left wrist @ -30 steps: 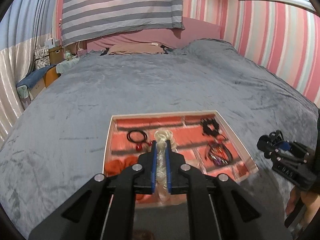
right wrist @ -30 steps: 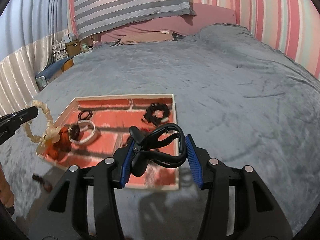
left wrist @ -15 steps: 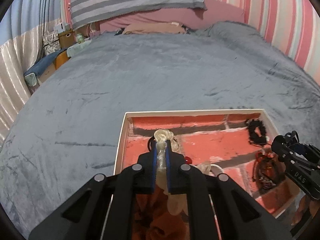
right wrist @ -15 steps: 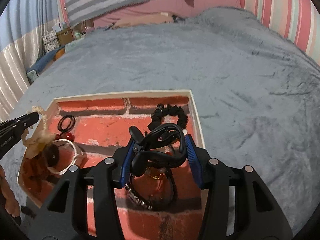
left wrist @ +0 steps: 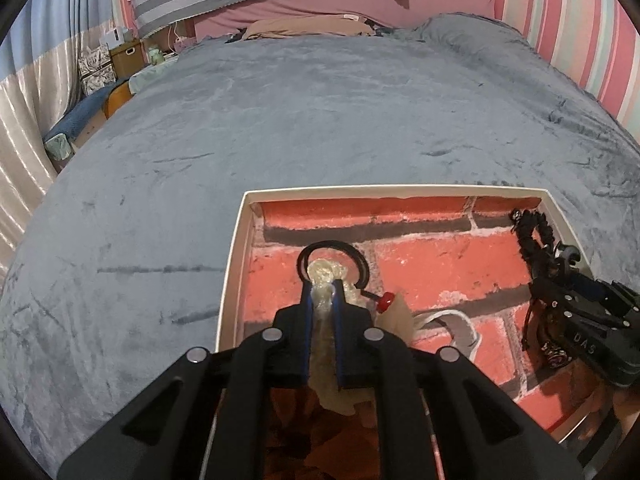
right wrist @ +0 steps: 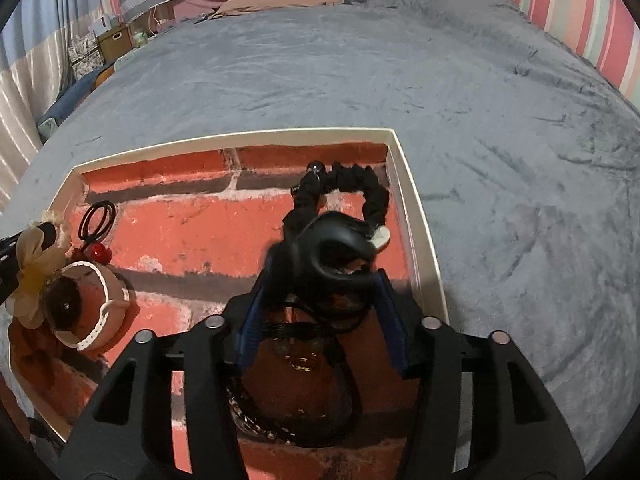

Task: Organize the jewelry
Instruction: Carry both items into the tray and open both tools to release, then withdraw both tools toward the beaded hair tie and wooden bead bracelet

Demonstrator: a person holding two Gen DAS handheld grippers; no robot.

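Grippers lower over tray (left wrist: 230,280); "DAS" (left wrist: 585,343)

My left gripper (left wrist: 323,292), jaws opening, holds a cream hair tie (left wrist: 326,276) over the brick-patterned tray (left wrist: 232,264). At three o'clock, my right gripper (left wrist: 560,264) reaches over a black scrunchie (left wrist: 532,236).
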